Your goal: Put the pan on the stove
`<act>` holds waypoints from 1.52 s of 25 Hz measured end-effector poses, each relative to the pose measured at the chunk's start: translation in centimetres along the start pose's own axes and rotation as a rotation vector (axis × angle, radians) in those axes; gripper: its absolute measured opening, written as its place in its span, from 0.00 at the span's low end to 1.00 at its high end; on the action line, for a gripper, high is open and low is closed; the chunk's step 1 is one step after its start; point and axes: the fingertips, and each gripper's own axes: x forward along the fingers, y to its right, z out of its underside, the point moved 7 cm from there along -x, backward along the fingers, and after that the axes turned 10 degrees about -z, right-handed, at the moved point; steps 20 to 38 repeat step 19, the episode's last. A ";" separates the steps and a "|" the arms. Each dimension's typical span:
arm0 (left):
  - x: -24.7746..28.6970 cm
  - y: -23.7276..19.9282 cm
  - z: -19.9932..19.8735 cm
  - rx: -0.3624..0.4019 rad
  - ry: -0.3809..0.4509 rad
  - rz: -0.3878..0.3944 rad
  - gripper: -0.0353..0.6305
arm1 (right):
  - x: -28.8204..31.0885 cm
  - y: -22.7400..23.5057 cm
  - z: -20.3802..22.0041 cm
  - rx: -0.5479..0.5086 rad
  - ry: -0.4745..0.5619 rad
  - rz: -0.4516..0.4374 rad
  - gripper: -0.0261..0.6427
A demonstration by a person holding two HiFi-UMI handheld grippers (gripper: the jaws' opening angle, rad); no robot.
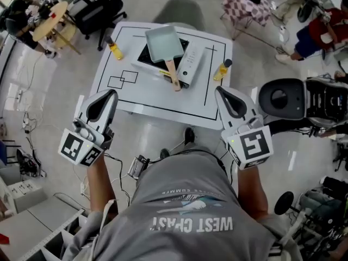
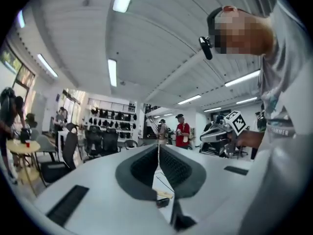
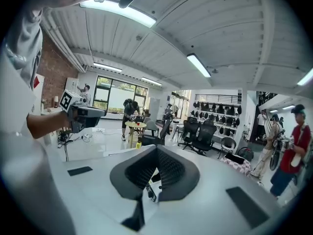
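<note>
A pale teal square pan (image 1: 163, 43) with a wooden handle (image 1: 173, 76) rests on the black stove (image 1: 145, 57) at the back middle of the white table (image 1: 147, 97). The handle points toward me. My left gripper (image 1: 110, 95) hangs before the table's front left edge, my right gripper (image 1: 220, 91) before its front right, both well short of the pan. Each is shut with nothing between its pads. In the left gripper view the left gripper (image 2: 158, 148) points out level over the room, as does the right gripper (image 3: 156, 153) in its own view.
Two yellow bottles (image 1: 116, 50) (image 1: 221, 70) stand left and right of the stove. Black outlines mark the tabletop. A green chair (image 1: 182, 10) is behind the table, a round wooden table (image 1: 51, 16) at back left, a black machine (image 1: 283, 98) at right. Cables lie on the floor.
</note>
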 end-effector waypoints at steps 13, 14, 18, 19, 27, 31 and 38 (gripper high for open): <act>-5.0 2.4 -2.2 0.109 0.038 -0.050 0.06 | -3.0 -3.5 -0.5 0.003 0.020 0.031 0.05; -5.2 2.6 -2.2 0.114 0.036 -0.046 0.06 | -3.3 -3.8 -0.4 0.007 0.018 0.036 0.05; -6.1 3.5 -2.3 0.120 0.035 -0.025 0.06 | -4.5 -4.8 -0.2 0.014 0.011 0.051 0.05; -6.3 3.7 -2.3 0.121 0.035 -0.020 0.06 | -4.8 -5.1 -0.2 0.014 0.010 0.054 0.05; -6.3 3.7 -2.3 0.121 0.035 -0.020 0.06 | -4.8 -5.1 -0.2 0.014 0.010 0.054 0.05; -6.3 3.7 -2.3 0.121 0.035 -0.020 0.06 | -4.8 -5.1 -0.2 0.014 0.010 0.054 0.05; -6.3 3.7 -2.3 0.121 0.035 -0.020 0.06 | -4.8 -5.1 -0.2 0.014 0.010 0.054 0.05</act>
